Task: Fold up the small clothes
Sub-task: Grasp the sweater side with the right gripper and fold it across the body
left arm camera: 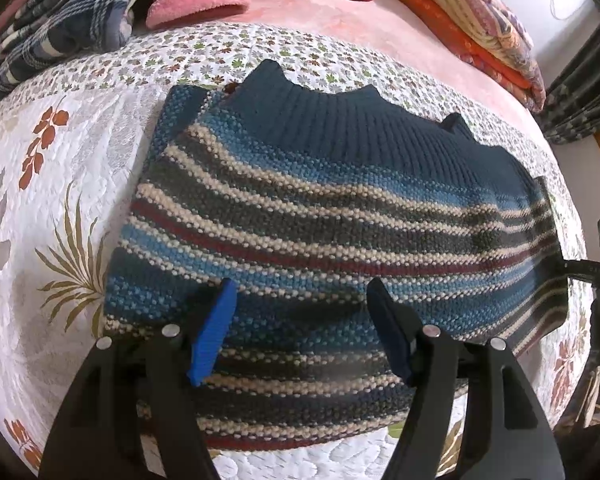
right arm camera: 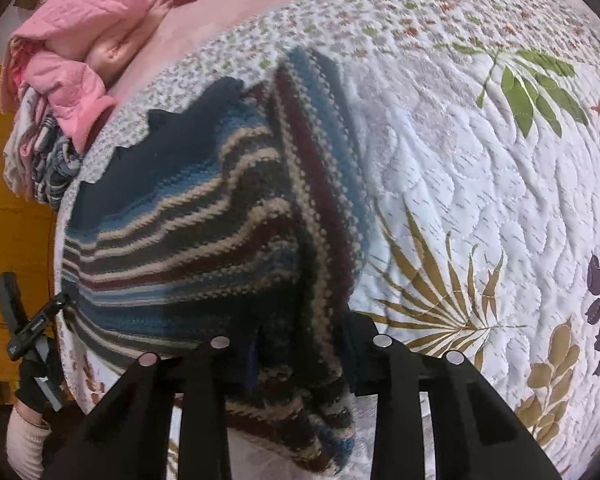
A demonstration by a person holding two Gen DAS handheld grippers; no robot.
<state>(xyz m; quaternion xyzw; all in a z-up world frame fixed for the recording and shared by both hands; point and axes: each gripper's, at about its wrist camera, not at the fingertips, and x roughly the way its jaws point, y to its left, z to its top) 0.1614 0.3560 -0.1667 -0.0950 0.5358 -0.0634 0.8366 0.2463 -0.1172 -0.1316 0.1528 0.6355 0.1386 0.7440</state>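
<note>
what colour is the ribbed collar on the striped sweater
Dark navy blue collar on the sweater; clearest in the left wrist view.

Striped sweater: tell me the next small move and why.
Probably carry the right gripper across toward the left, laying the lifted edge over the body. Its jaws look closed on a bunched edge of the striped sweater, raised off the quilt, while the left gripper hangs open above the flat part.

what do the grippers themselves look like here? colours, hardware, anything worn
Left gripper: black plastic linkage arms with silver pivot pins, one bright blue ribbed finger pad, one dark navy pad. Right gripper: same black arms and silver pins, pads mostly hidden. The person's hand wears a pale glove.
</note>
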